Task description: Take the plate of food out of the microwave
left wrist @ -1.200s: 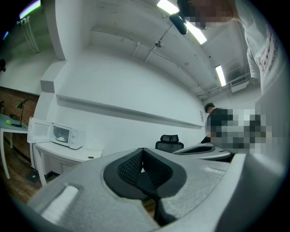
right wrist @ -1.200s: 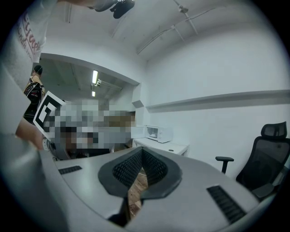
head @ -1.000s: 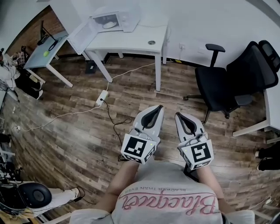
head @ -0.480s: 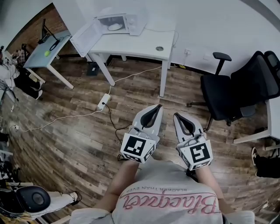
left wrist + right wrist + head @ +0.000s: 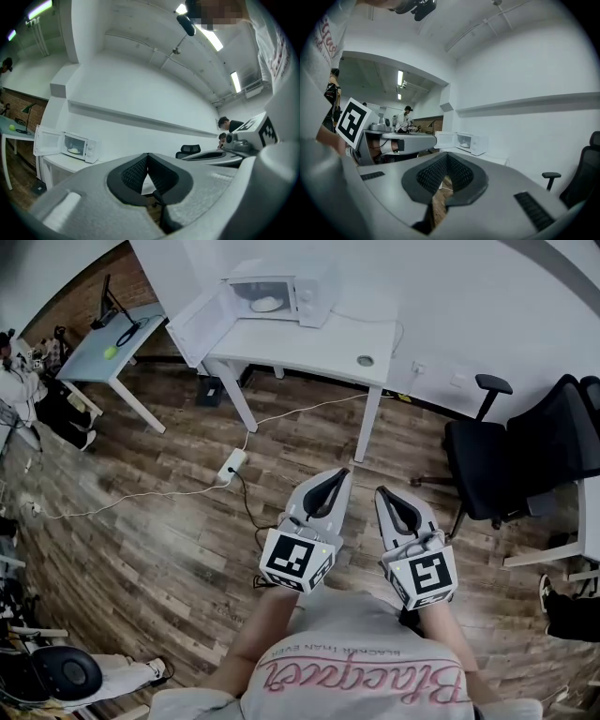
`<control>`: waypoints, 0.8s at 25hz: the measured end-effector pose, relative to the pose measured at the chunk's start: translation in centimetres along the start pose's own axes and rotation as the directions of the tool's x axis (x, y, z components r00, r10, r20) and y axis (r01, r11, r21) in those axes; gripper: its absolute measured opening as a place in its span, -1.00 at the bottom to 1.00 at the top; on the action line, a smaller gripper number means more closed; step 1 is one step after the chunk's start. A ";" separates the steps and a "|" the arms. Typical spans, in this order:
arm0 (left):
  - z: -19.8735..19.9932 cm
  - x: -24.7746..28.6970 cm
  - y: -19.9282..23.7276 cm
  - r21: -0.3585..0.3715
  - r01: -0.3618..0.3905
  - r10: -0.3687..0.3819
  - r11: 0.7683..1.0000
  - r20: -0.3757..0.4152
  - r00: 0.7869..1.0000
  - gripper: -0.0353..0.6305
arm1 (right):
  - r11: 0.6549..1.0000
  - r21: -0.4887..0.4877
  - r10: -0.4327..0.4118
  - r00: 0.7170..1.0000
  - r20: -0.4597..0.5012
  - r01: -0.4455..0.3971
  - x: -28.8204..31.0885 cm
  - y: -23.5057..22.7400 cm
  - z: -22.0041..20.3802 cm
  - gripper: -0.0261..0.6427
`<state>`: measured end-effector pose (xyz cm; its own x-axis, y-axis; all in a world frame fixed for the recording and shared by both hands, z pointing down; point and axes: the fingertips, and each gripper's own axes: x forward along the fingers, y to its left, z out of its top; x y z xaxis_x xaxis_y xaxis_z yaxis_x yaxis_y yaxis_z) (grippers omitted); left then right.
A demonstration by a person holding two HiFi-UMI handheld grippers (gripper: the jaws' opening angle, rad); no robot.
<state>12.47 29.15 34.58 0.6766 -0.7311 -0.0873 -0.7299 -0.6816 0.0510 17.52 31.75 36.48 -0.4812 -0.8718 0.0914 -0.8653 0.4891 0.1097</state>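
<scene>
A white microwave (image 5: 281, 294) stands on a white table (image 5: 323, 341) across the room, its door (image 5: 200, 322) swung open to the left. Inside it lies a plate of pale food (image 5: 267, 305). The left gripper view shows the microwave (image 5: 78, 146) and plate (image 5: 73, 150) small and far off; the right gripper view shows the microwave (image 5: 471, 142) too. My left gripper (image 5: 338, 472) and right gripper (image 5: 382, 490) are held side by side in front of my body, above the wooden floor. Both are shut with nothing between them, well short of the table.
A black office chair (image 5: 525, 451) stands to the right. A power strip (image 5: 232, 463) and its cables lie on the floor between me and the table. A second desk (image 5: 112, 341) is at far left. A small round object (image 5: 365, 361) sits on the white table.
The microwave and table sit lower and larger in the head view, so I have come closer to them. Both grippers stay shut and side by side.
</scene>
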 end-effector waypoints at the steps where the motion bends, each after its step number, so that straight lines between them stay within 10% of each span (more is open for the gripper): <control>1: 0.0 -0.1 0.6 0.002 -0.003 0.003 1.000 0.000 1.000 -0.88 | 1.000 -0.002 0.003 1.000 0.000 -0.003 0.6 0.2 0.1 -0.89; 20: 0.8 -3.2 12.4 0.025 -0.092 0.092 0.995 0.007 0.996 -0.88 | 0.991 0.043 0.129 0.991 0.020 -0.129 11.3 6.6 1.5 -0.89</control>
<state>1.16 23.11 34.69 0.6057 -0.7906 -0.0893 -0.7915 -0.6102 0.0338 6.17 25.05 36.72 -0.5912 -0.8020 0.0853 -0.8010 0.5962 0.0541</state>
